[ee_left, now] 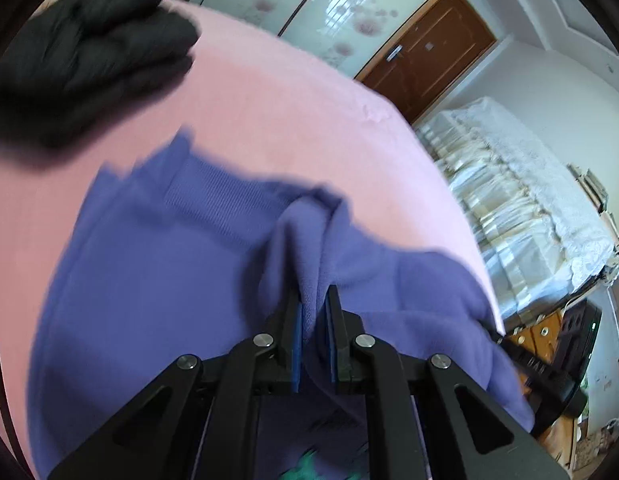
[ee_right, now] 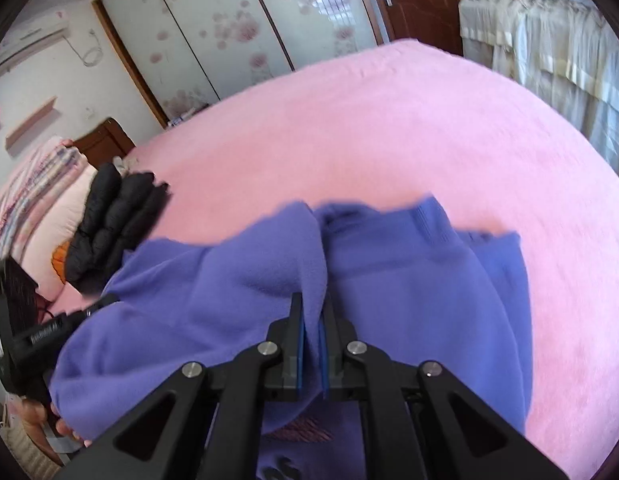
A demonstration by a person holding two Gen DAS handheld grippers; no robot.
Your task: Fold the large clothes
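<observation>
Purple fleece sweater (ee_left: 157, 280) lies spread on the pink-covered bed (ee_left: 269, 120), and both claws have it! Left claw (ee_left: 314, 300) is pinching a raised fold of the fleece, right claw (ee_right: 312, 312) pinching another ridge, while a folded black quilted garment (ee_right: 113, 220) sits just beside the sweater.

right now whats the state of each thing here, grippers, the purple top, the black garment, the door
left gripper: shut on a pinched ridge of the purple top
right gripper: shut on another fold of the purple top
purple top: spread on the pink bed cover, rumpled, not yet folded
black garment: folded in a pile, lying on the pink bed cover apart from the grippers
door: closed
</observation>
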